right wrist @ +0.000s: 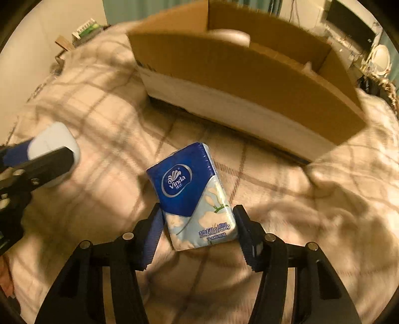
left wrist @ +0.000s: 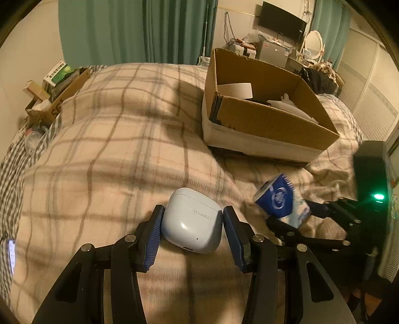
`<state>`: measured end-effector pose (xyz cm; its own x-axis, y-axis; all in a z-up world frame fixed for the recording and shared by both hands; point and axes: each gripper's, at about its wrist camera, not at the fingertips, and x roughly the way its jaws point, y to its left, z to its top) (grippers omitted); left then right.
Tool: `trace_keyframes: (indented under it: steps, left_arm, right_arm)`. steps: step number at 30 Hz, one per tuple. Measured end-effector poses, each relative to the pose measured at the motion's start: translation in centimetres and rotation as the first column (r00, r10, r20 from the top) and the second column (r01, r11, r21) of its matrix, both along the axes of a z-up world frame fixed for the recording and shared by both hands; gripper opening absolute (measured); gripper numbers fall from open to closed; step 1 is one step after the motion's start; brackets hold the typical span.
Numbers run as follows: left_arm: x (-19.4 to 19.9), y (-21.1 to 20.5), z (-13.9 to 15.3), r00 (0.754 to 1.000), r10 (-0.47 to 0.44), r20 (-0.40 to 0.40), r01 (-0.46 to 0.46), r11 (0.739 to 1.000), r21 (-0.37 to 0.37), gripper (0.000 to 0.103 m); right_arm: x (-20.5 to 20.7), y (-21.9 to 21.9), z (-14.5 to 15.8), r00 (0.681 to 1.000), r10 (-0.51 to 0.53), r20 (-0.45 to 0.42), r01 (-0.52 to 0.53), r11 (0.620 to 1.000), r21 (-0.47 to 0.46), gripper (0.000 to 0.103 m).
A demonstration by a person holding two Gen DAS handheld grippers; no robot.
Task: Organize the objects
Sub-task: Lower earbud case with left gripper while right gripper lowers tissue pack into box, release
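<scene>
My left gripper (left wrist: 192, 224) is shut on a pale blue Huawei earbud case (left wrist: 192, 219), held just above the plaid blanket. My right gripper (right wrist: 197, 226) is shut on a blue and white Vinda tissue pack (right wrist: 192, 194), lifted off the blanket. The tissue pack (left wrist: 281, 199) and the right gripper also show at the right of the left wrist view. The earbud case (right wrist: 53, 147) in the left gripper shows at the left of the right wrist view. An open cardboard box (left wrist: 264, 119) stands on the bed beyond both grippers; it also shows in the right wrist view (right wrist: 249, 82).
A plaid blanket (left wrist: 112, 139) covers the bed. The box holds white paper and dark items. A box of clutter (left wrist: 54, 89) sits at the bed's far left. A phone (left wrist: 11, 256) lies at the left edge. A TV (left wrist: 281, 21) hangs on the far wall.
</scene>
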<state>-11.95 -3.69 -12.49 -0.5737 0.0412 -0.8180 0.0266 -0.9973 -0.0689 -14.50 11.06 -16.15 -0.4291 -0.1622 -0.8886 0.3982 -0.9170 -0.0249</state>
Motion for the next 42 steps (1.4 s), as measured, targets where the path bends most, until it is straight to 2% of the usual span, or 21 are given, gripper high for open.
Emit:
trace_keyframes:
  steps: [12, 16, 22, 33, 38, 42]
  left_arm:
    - [4.7, 1.5, 4.1, 0.997, -0.021, -0.077, 0.022, 1.0, 0.006, 0.049]
    - [5.5, 2.1, 6.3, 0.992, -0.033, -0.122, 0.033, 0.999, 0.0, 0.049]
    - [5.6, 4.0, 10.3, 0.974, -0.075, -0.213, 0.069, 0.997, -0.037, 0.049]
    - [-0.4, 5.8, 15.1, 0.951, -0.127, -0.281, 0.118, 0.992, -0.048, 0.049]
    - [-4.3, 6.3, 15.8, 0.946, -0.122, -0.299, 0.109, 0.992, -0.06, 0.049]
    - [-7.7, 6.5, 15.8, 0.941, -0.114, -0.318, 0.102, 0.993, -0.054, 0.049]
  right_arm:
    - [7.4, 2.9, 9.0, 0.978, -0.064, -0.198, 0.046, 0.995, -0.092, 0.055]
    - [8.6, 3.8, 12.0, 0.964, -0.077, -0.253, 0.044, 0.99, -0.134, 0.055]
    - [9.2, 4.5, 16.3, 0.938, -0.069, -0.339, 0.022, 0.99, -0.141, 0.055]
    - [4.7, 6.7, 22.5, 0.891, -0.094, -0.445, 0.033, 0.989, -0.142, 0.055]
    - [0.9, 7.3, 23.7, 0.883, -0.101, -0.459, 0.039, 0.989, -0.143, 0.055]
    - [-3.3, 7.2, 23.6, 0.888, -0.104, -0.448, 0.04, 0.988, -0.15, 0.055]
